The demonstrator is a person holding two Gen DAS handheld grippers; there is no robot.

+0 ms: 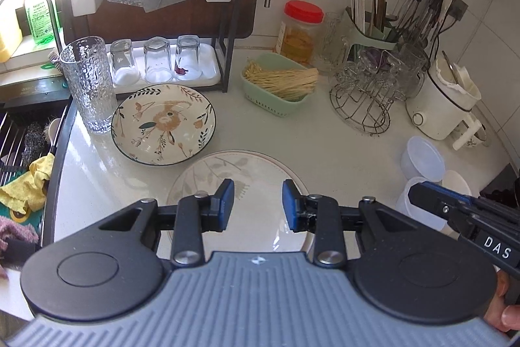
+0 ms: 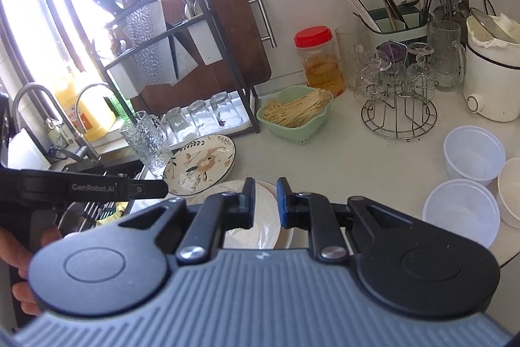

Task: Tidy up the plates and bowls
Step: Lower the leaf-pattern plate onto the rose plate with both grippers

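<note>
A deep floral plate [image 1: 162, 124] [image 2: 201, 163] lies on the white counter next to a tall glass. Nearer to me lies a pale plate with a faint leaf print [image 1: 240, 166] [image 2: 263, 217]. My left gripper [image 1: 259, 204] hovers over that pale plate, open, with nothing between its fingers. My right gripper [image 2: 265, 200] is shut and empty, above the pale plate's right edge. In the left wrist view the right gripper [image 1: 414, 191] comes in from the right, clear of the plate. Clear plastic bowls [image 2: 474, 153] [image 2: 461, 210] [image 1: 422, 158] stand at the right.
A textured tumbler [image 1: 87, 83] stands by the sink edge [image 1: 55, 152]. Behind are a black rack with upturned glasses [image 1: 156, 60], a green basket of noodles [image 1: 279, 83], a red-lidded jar [image 1: 300, 28], a wire glass stand [image 1: 367, 100] and a white cooker [image 1: 442, 100].
</note>
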